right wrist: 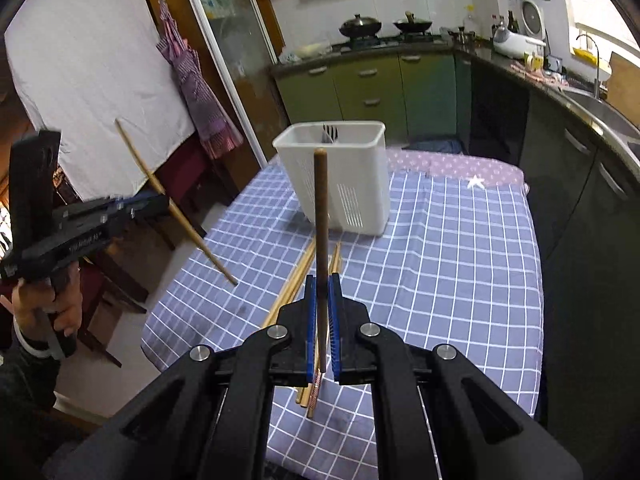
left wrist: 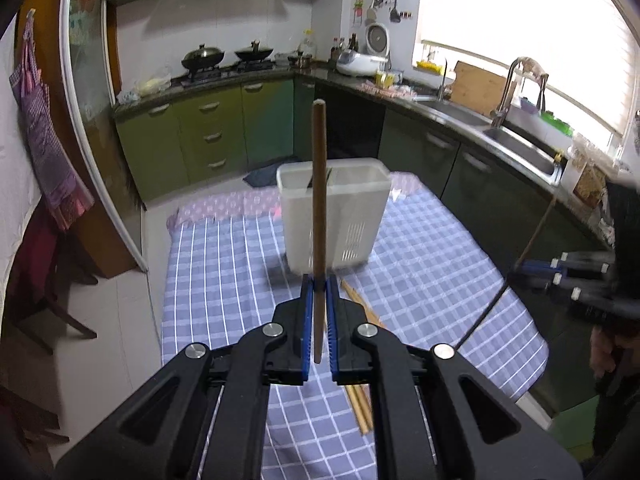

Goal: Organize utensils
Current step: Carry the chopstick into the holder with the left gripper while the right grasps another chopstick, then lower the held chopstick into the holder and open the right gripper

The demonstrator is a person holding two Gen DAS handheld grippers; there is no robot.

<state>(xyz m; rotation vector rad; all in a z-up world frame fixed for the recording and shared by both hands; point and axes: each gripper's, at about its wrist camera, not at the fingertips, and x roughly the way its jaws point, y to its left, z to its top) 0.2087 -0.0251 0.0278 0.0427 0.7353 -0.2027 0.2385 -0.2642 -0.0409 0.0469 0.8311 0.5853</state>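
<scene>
My left gripper [left wrist: 319,286] is shut on a brown wooden chopstick [left wrist: 319,200] that points up and forward, above the table. My right gripper [right wrist: 322,284] is shut on another brown chopstick [right wrist: 321,216], also held upright. A white plastic utensil holder [left wrist: 336,212] stands on the checked tablecloth ahead of both grippers; it also shows in the right wrist view [right wrist: 340,176], with dark fork tines [right wrist: 330,133] inside. Several loose chopsticks [right wrist: 296,280] lie on the cloth below the grippers, also in the left wrist view [left wrist: 360,396]. The other gripper shows at each view's side [left wrist: 560,276] [right wrist: 88,220].
The table [right wrist: 460,248] has a blue checked cloth with edges left and right. Green kitchen cabinets [left wrist: 208,136], a stove with woks [left wrist: 224,58] and a sink counter [left wrist: 512,140] surround it. A chair [right wrist: 120,280] stands at the table's left.
</scene>
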